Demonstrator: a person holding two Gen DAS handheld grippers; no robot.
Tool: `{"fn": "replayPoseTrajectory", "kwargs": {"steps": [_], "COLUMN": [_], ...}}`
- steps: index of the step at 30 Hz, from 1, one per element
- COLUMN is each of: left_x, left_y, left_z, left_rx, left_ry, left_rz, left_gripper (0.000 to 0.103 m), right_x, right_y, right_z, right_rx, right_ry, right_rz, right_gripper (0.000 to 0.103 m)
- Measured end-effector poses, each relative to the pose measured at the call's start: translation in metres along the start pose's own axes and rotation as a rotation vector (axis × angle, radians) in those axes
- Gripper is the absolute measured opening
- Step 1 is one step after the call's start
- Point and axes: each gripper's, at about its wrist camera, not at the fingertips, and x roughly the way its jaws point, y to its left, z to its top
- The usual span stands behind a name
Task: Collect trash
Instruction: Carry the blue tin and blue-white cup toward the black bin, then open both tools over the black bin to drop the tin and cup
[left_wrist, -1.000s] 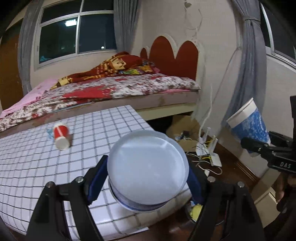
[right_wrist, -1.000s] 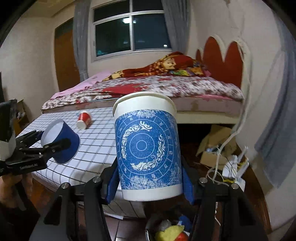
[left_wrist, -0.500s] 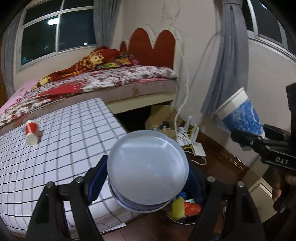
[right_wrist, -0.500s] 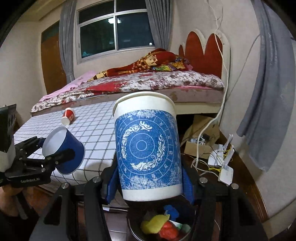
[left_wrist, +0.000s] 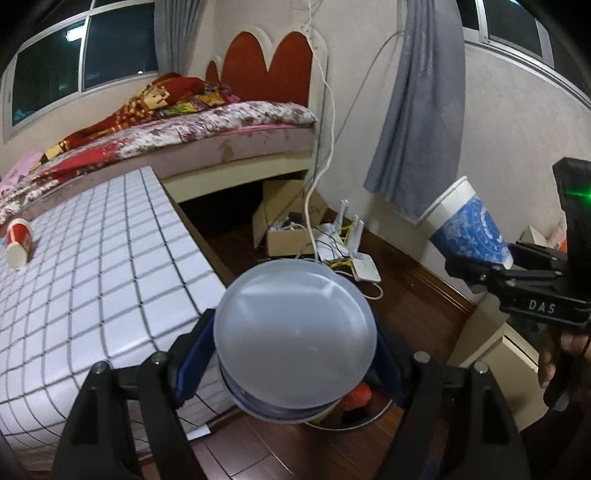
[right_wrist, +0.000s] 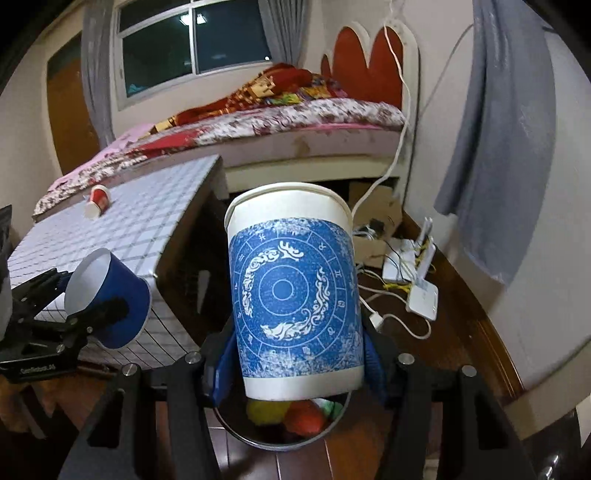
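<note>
Right wrist view alone: blue cup side-on

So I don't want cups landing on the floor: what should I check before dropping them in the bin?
1. Left gripper shut on the blue cup: ok.
2. Right gripper shut on the patterned cup: ok.
3. Bin right under the patterned cup: ok.
4. Bin under the blue cup: cannot tell, mostly hidden behind it.
5. Room left in the bin: cannot tell, trash already inside.
6. Red cup on the checked table: not ok, uncollected.
</note>
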Motion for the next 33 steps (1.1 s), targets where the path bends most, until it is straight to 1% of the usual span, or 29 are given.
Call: {"fn": "replayPoseTrajectory", "kwargs": {"steps": [7,10,13,17,21,27,33], "left_x": [0.015,0.023,0.03,0.041,0.059,0.074,0.092], "left_y": [-0.012,-0.014,-0.017,-0.019,-0.019,-0.014,-0.014], "left_z": [-0.01,-0.013,-0.018,-0.025,-0.036,-0.047,-0.051], "left_rx": [-0.009,-0.015,-0.015,-0.023,-0.031,-0.056,-0.05], "left_ry": [0.028,0.047,0.062,0.088,0.144,0.182,0.215], "left_rz": [-0.019,-0.025,-0.027,-0.033,-0.043,-0.053,-0.07], "left_gripper": [0.078,0.078,0.078,0.078,0.078,0.078,0.078], "right_x": [0.009,0.015,0.022,0.036,0.056,0.078,0.101], "right_y": [-0.01,-0.011,-0.014,-0.016,-0.011,-0.011,-0.006], "right_z": [-0.011,-0.016,-0.021,-0.03,-0.044,-0.061,-0.073], "right_rx": [0.002,-0.017,-0.015,-0.036,-0.102,-0.131,-0.157], "right_ry": [0.038,0.056,0.077,0.126,0.197,0.277,0.34], "right_rz": [-0.019,-0.045,-0.046,-0.056,-0.074,-0.061,-0.043], "right_gripper": [0.06,0.06,0.06,0.06,0.06,0.06,0.06]}}
